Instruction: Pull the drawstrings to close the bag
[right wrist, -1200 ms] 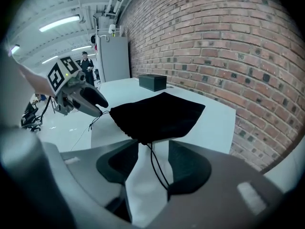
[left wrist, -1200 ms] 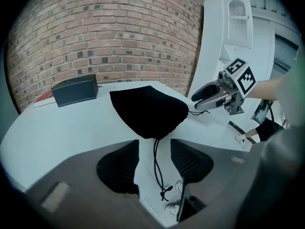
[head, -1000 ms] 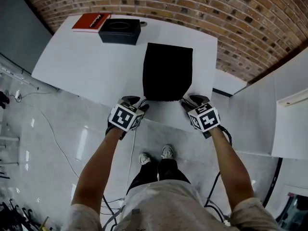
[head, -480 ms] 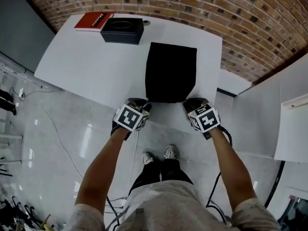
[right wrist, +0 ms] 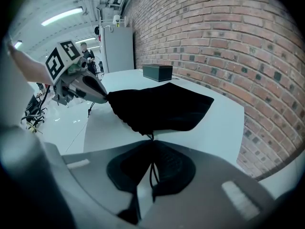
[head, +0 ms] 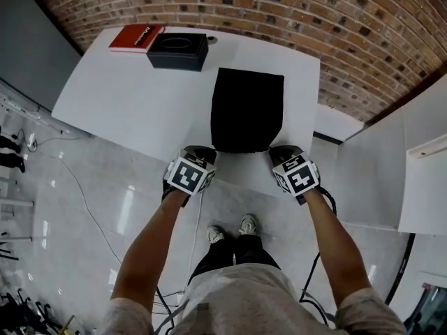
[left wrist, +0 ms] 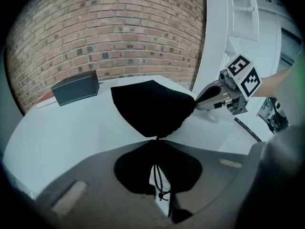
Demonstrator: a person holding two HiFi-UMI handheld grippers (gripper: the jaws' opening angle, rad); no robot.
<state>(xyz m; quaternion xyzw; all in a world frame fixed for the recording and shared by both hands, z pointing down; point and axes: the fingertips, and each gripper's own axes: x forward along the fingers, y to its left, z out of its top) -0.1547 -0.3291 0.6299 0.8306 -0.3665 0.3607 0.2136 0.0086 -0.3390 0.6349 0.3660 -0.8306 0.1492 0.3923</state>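
A black drawstring bag (head: 248, 110) lies flat on the white table (head: 133, 96), its gathered mouth toward the near edge. My left gripper (head: 203, 153) sits at the mouth's left corner and my right gripper (head: 274, 153) at its right corner. In the left gripper view the jaws (left wrist: 156, 140) have just closed and are shut on the thin black drawstring (left wrist: 158, 180), which runs from the bag (left wrist: 152, 111). The right gripper view shows the same: its jaws (right wrist: 151, 140) have just closed on the other drawstring (right wrist: 152, 173) at the bag (right wrist: 162, 109).
A dark box (head: 176, 50) and a red book (head: 135, 37) lie at the table's far left. A brick wall (head: 349, 26) stands behind. A lower white surface (head: 339, 124) adjoins the table on the right. The table's near edge runs just under both grippers.
Both grippers, open a second ago at the bag's near corners, have closed their jaws there. The hands barely shifted.
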